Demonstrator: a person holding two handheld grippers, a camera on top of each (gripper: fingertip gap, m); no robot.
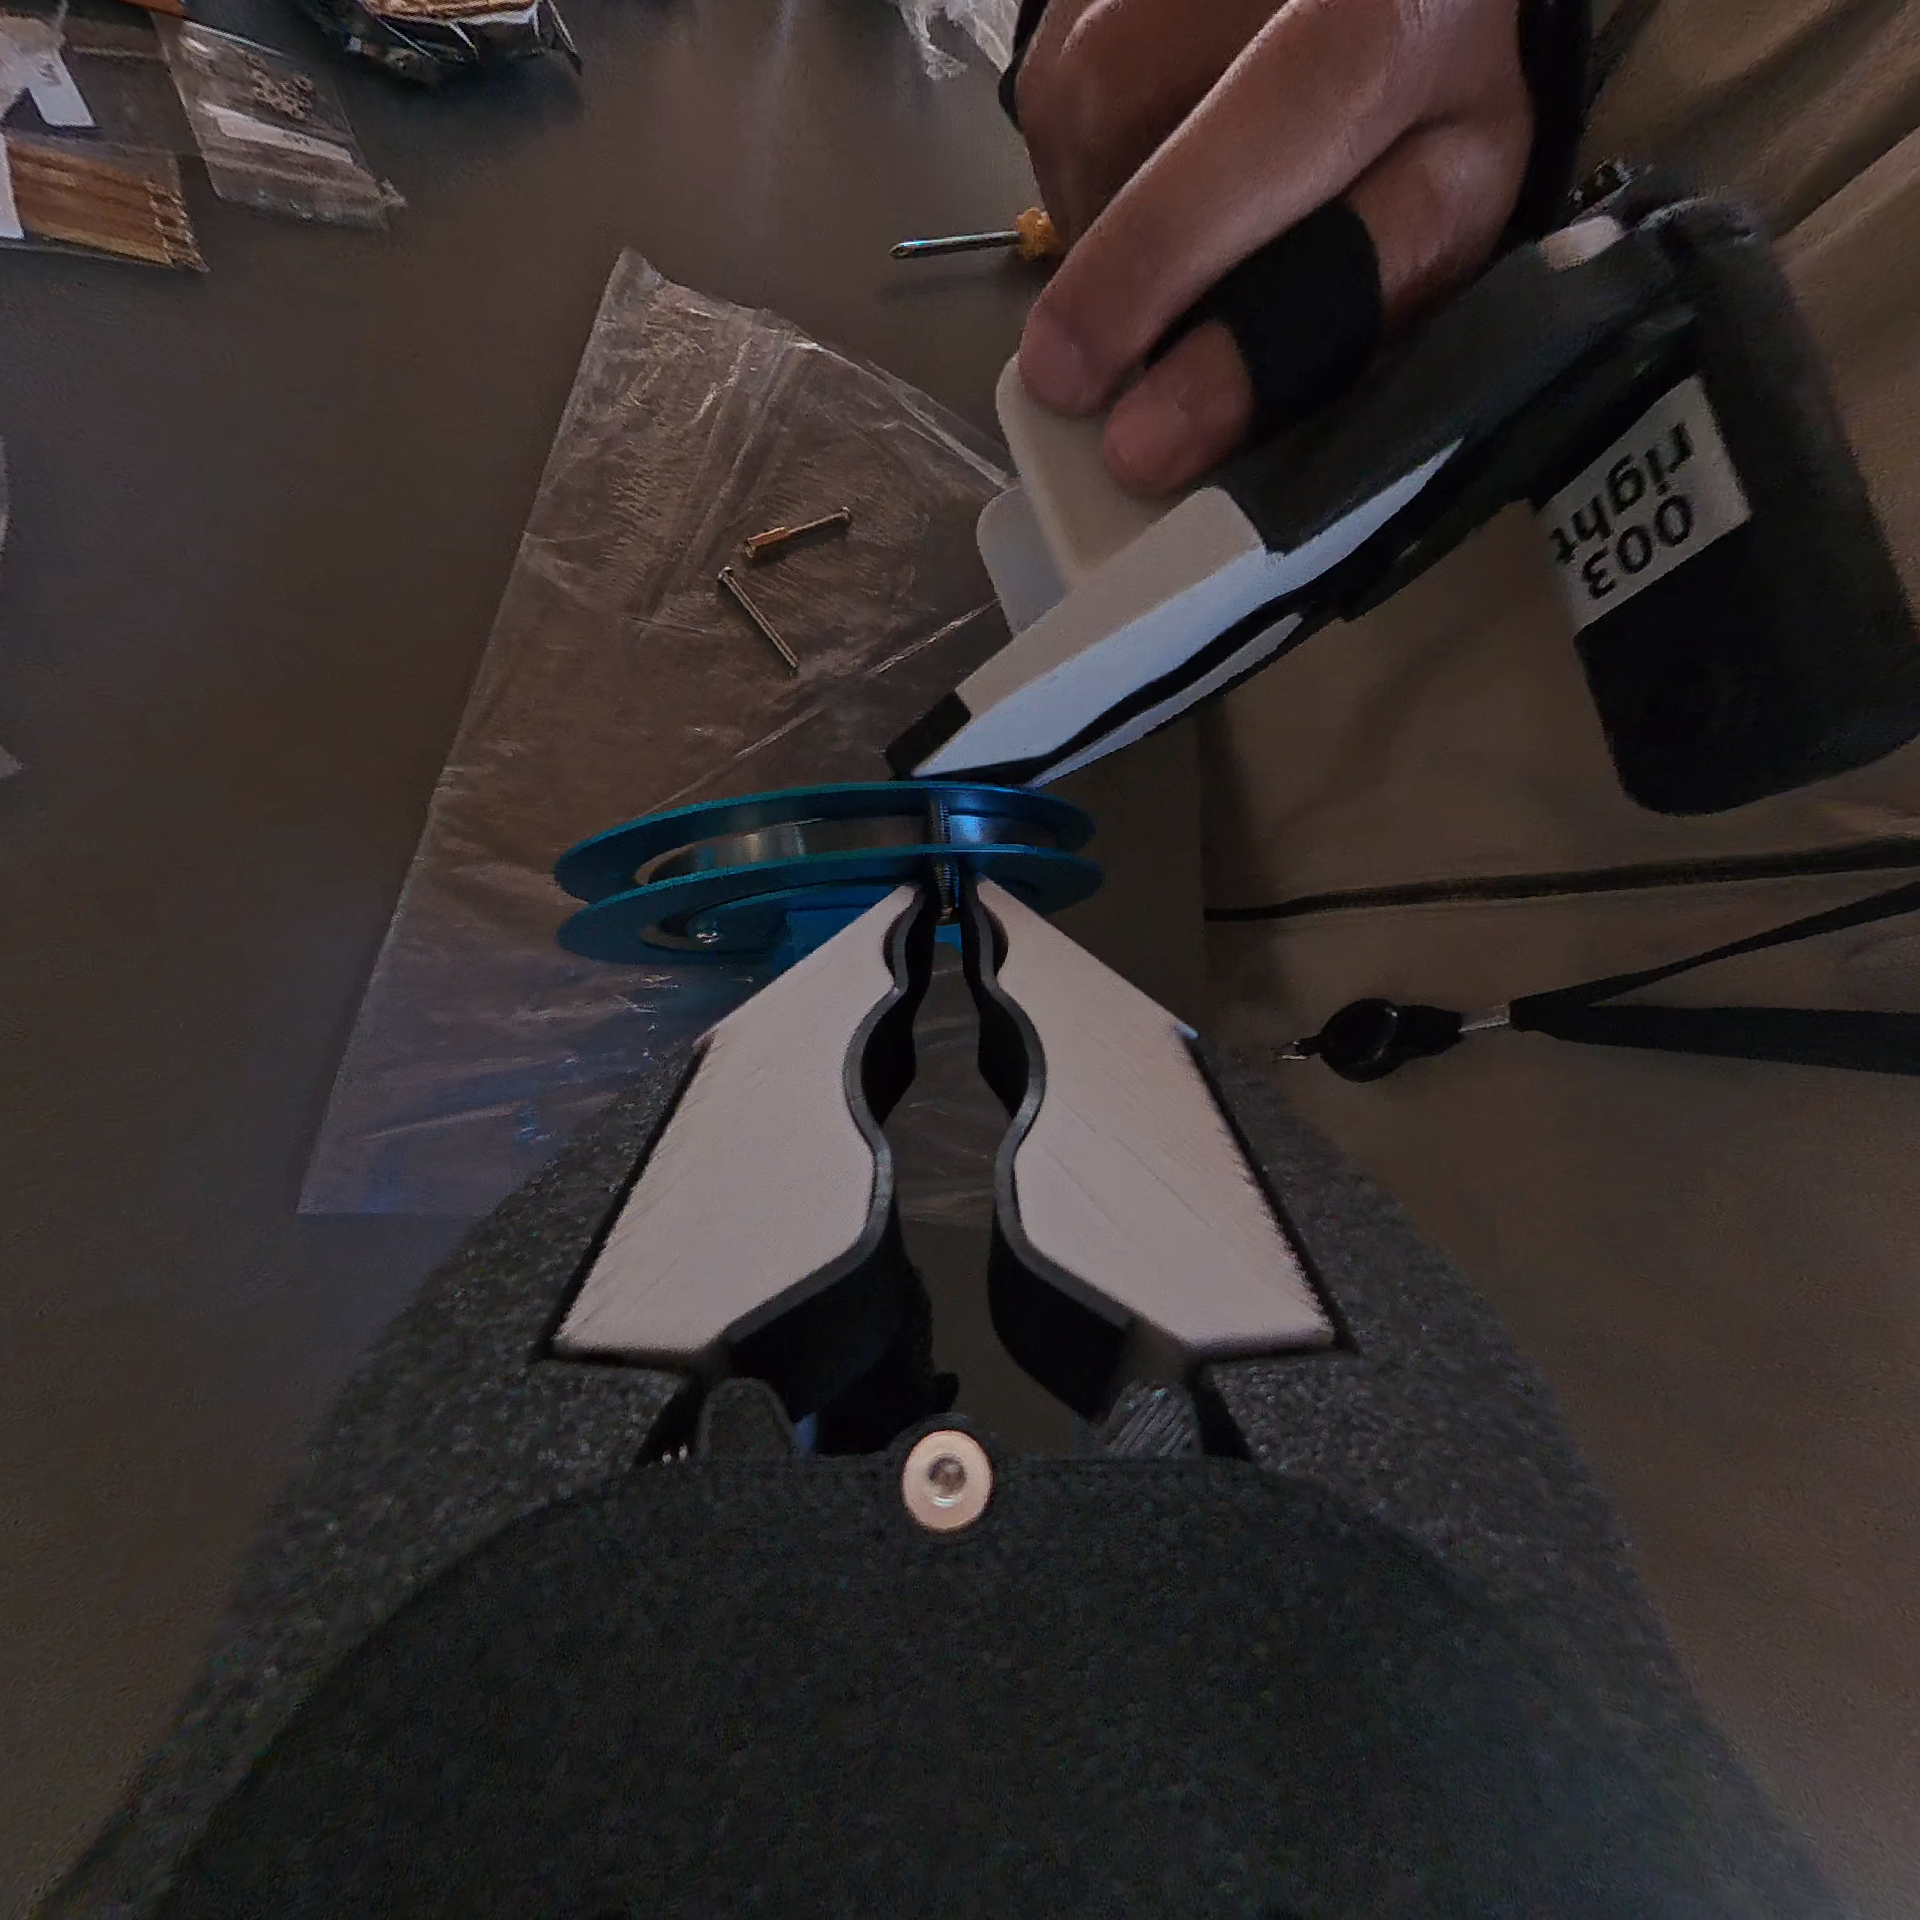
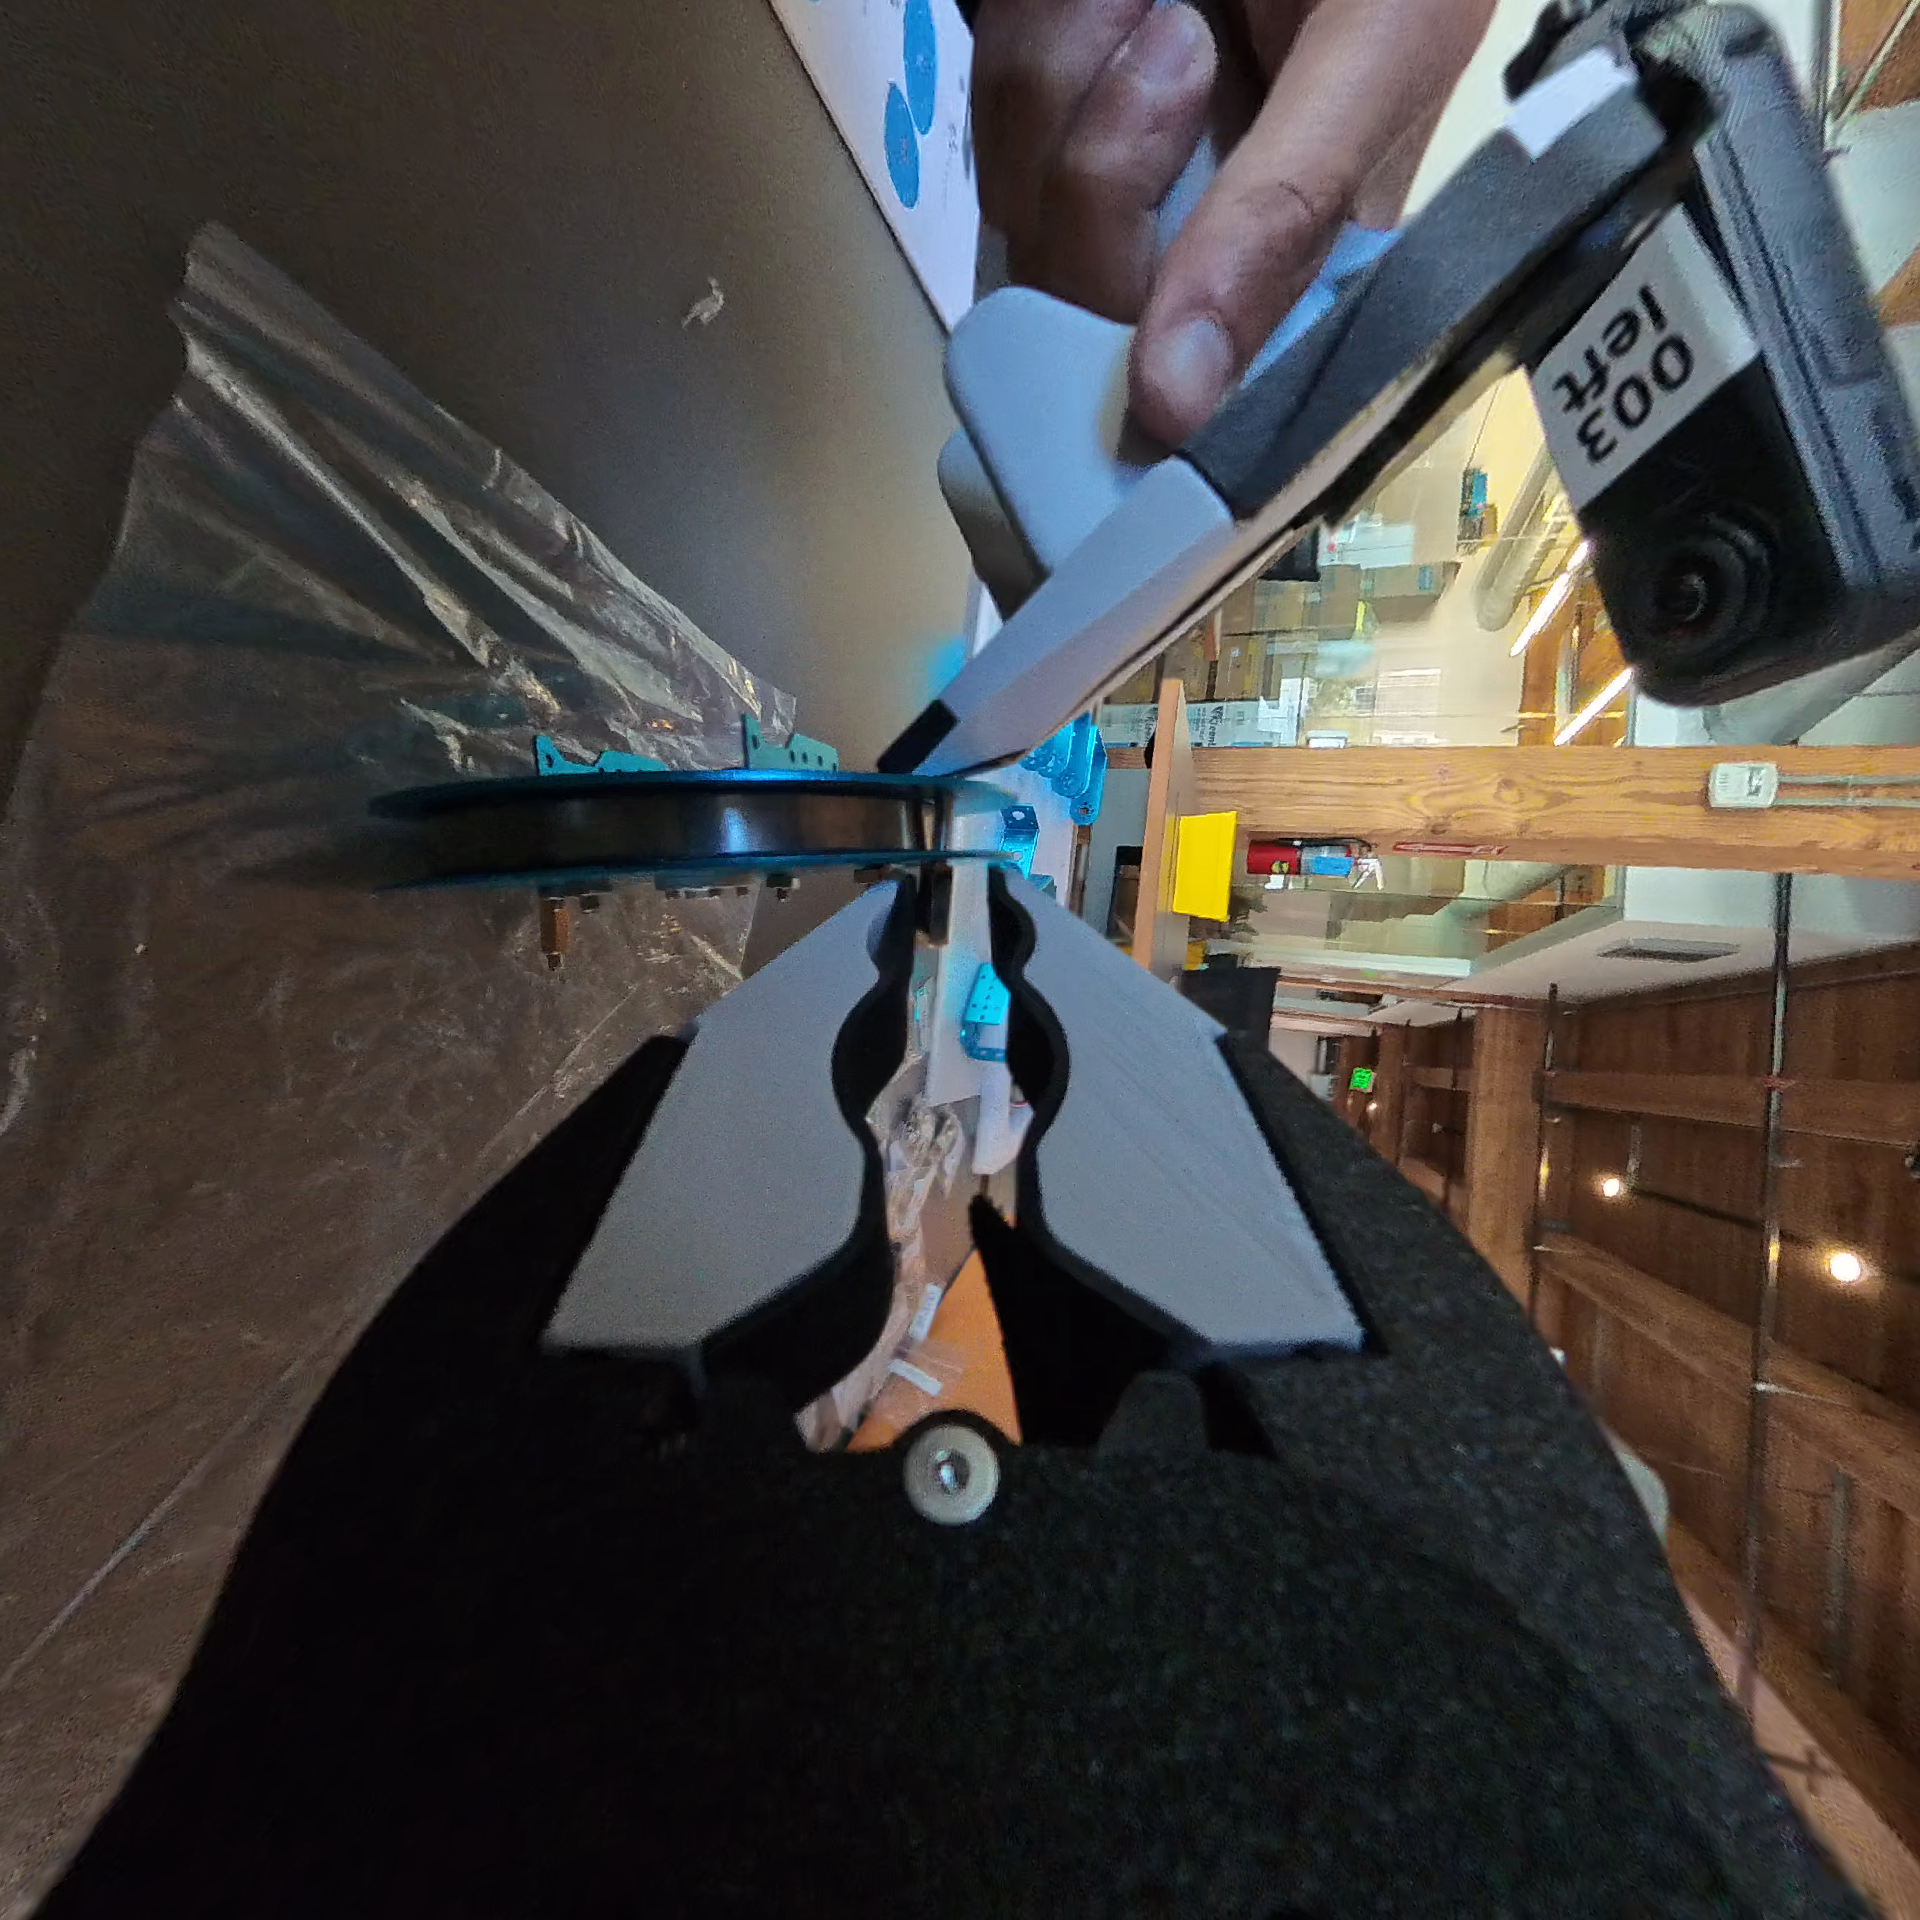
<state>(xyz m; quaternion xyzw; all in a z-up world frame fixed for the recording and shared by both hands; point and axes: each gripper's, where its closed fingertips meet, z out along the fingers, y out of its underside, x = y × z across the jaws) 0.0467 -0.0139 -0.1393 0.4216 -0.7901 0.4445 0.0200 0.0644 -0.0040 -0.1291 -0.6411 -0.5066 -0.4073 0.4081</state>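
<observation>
Now look at the blue wheel [image 1: 821,868], the thing to find everything else by: two thin blue metal discs with a dark ring between them, held up off the table [image 1: 727,187].

Left of the wheel and under it lies a clear plastic bag [image 1: 644,582]. Two small screws [image 1: 774,577] rest on that bag, behind the wheel.

At the wheel's right edge, your left gripper [image 1: 943,904] comes from below. Its fingers are nearly together, pinched on a thin bolt [image 1: 941,831] that joins the discs.

Your right gripper [image 1: 935,764] touches the same edge from above. You cannot tell if its fingers are apart or together.

I think the wheel is stiff, light and slippery, with thin edges. Hold it by the bolt or the rim.
</observation>
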